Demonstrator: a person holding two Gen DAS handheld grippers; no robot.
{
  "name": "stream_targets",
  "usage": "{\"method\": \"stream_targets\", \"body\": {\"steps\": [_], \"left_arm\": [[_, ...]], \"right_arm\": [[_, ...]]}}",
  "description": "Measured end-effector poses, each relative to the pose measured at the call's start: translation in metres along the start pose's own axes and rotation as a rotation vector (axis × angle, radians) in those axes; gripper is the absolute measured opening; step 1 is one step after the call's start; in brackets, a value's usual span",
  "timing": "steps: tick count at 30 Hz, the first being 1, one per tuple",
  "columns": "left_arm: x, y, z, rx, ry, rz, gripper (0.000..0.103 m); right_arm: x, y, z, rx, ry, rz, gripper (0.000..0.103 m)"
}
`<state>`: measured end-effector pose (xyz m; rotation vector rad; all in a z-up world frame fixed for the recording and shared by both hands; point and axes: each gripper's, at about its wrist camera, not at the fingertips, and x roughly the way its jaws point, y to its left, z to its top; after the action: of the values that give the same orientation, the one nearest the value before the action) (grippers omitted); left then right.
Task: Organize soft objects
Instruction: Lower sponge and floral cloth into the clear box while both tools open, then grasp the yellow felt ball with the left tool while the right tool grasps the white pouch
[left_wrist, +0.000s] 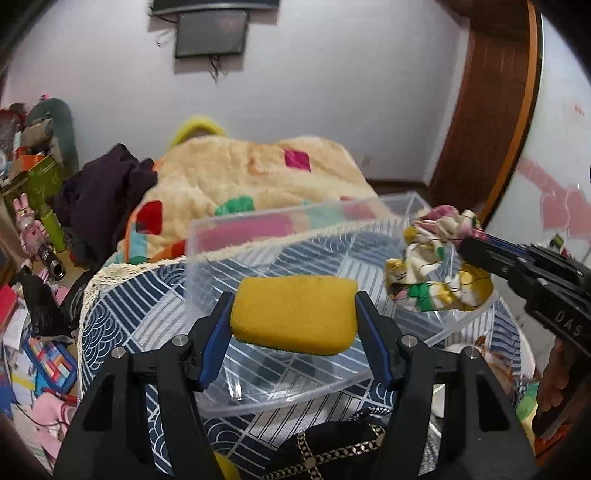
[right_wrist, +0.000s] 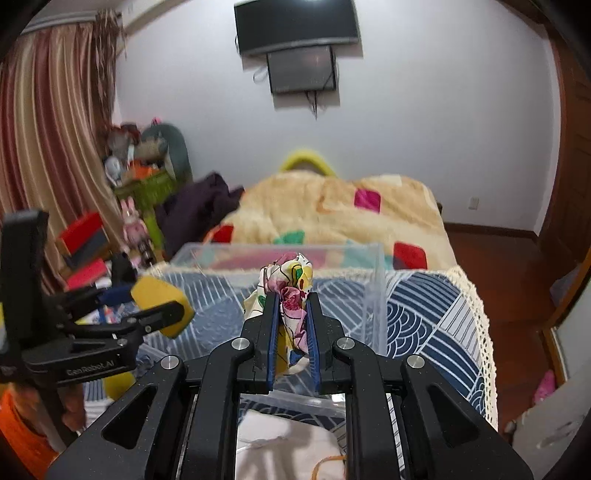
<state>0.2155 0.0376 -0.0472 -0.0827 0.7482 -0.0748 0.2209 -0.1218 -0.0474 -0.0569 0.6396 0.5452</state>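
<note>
My left gripper is shut on a yellow sponge and holds it above a clear plastic box. My right gripper is shut on a bunched floral cloth and holds it over the same clear box. In the left wrist view the right gripper comes in from the right with the floral cloth hanging over the box's right end. In the right wrist view the left gripper shows at the left with the sponge.
The box stands on a table with a blue patterned cloth with a lace edge. Behind it lies a bed with a cream blanket. Clutter and toys crowd the left side. A dark item with gold chain trim lies at the near edge.
</note>
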Motion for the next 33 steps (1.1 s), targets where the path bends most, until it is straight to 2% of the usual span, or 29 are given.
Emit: {"method": "stream_targets", "body": {"steps": [7, 12, 14, 16, 18, 20, 22, 25, 28, 30, 33], "left_arm": [[0.030, -0.013, 0.003, 0.081, 0.098, 0.023, 0.064], [0.036, -0.018, 0.000, 0.094, 0.130, 0.009, 0.064], [0.034, -0.018, -0.002, 0.097, 0.128, 0.007, 0.065], [0.031, -0.019, -0.003, 0.101, 0.120, 0.011, 0.068], [0.023, -0.019, -0.003, 0.095, 0.104, 0.004, 0.073], [0.014, -0.018, -0.002, 0.092, 0.080, 0.003, 0.082], [0.005, -0.016, -0.001, 0.085, 0.052, 0.004, 0.086], [-0.013, -0.011, 0.002, 0.066, 0.013, -0.003, 0.087], [-0.034, -0.007, 0.001, 0.047, -0.041, -0.002, 0.093], [-0.047, -0.004, -0.001, 0.040, -0.078, 0.011, 0.099], [-0.064, 0.000, -0.010, 0.035, -0.112, 0.028, 0.100]], "right_arm": [[0.022, 0.005, -0.009, -0.053, 0.127, 0.009, 0.013], [0.017, 0.000, -0.013, -0.056, 0.144, 0.018, 0.014], [0.017, -0.001, -0.010, -0.051, 0.149, 0.027, 0.020], [0.014, -0.001, -0.009, -0.049, 0.143, 0.033, 0.035], [0.009, 0.000, -0.008, -0.051, 0.120, 0.030, 0.044], [-0.001, 0.001, -0.007, -0.062, 0.087, 0.019, 0.048], [-0.011, 0.002, -0.006, -0.066, 0.055, 0.013, 0.054], [-0.028, 0.001, -0.003, -0.059, 0.001, 0.015, 0.066], [-0.047, 0.000, -0.002, -0.049, -0.055, 0.016, 0.077], [-0.059, -0.001, -0.003, -0.042, -0.086, 0.011, 0.083], [-0.073, 0.001, -0.009, -0.040, -0.114, 0.008, 0.089]]}}
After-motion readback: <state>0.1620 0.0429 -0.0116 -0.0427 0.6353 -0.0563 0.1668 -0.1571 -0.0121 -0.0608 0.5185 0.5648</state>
